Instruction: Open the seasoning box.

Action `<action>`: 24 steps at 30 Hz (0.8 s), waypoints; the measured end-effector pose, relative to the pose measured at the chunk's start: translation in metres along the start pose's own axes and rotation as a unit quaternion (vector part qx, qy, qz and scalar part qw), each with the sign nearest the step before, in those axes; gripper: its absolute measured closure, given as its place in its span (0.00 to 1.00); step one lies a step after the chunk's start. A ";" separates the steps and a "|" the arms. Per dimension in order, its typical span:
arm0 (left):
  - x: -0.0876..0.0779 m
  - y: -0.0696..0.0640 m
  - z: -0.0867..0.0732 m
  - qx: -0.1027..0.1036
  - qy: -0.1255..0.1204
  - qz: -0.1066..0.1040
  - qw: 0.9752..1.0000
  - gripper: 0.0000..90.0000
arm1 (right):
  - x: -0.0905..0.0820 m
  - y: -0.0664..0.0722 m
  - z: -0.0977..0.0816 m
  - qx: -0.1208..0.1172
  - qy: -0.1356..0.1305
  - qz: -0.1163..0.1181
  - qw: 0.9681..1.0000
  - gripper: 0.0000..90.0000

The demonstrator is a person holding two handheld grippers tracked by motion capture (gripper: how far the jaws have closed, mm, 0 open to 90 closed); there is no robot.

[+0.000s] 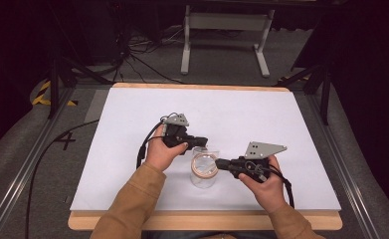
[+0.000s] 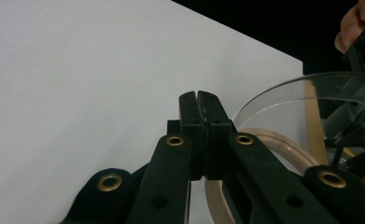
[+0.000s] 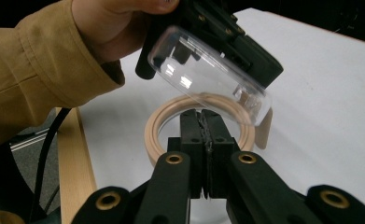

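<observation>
In the high view, a clear beaker (image 1: 203,169) holding a tape roll (image 1: 204,165) stands on the white desk (image 1: 281,124), between the left gripper (image 1: 202,142) and right gripper (image 1: 221,163). The left gripper view shows its fingers (image 2: 189,112) pressed together at the beaker's rim, seemingly pinching it. In the right gripper view, fingers (image 3: 192,123) pinch the rim likewise.
</observation>
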State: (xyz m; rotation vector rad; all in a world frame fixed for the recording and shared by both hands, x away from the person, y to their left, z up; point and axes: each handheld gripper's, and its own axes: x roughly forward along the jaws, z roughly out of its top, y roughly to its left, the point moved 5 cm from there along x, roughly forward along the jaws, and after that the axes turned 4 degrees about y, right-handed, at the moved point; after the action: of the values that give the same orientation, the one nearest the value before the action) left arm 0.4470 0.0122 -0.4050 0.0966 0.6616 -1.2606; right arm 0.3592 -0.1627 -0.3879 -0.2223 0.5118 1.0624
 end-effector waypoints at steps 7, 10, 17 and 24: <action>-0.033 -0.003 0.000 0.005 -0.021 0.029 0.999 0.97 | -0.003 -0.005 0.002 0.000 -0.004 -0.002 1.000 0.99; -0.049 -0.005 -0.005 0.003 -0.018 0.045 0.999 0.95 | -0.003 -0.006 0.003 -0.001 -0.001 0.005 1.000 0.99; -0.074 -0.013 -0.013 0.010 -0.004 0.057 0.998 0.92 | -0.001 -0.010 0.006 -0.003 -0.001 0.013 1.000 0.99; -0.096 -0.020 -0.031 -0.011 0.011 0.055 0.998 0.83 | 0.001 -0.015 0.011 -0.022 0.014 0.032 0.999 0.99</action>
State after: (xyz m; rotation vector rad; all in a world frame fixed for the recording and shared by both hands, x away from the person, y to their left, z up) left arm 0.4017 0.1001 -0.3755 0.1278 0.6798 -1.1484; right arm 0.3761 -0.1649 -0.3800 -0.2611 0.5233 1.1349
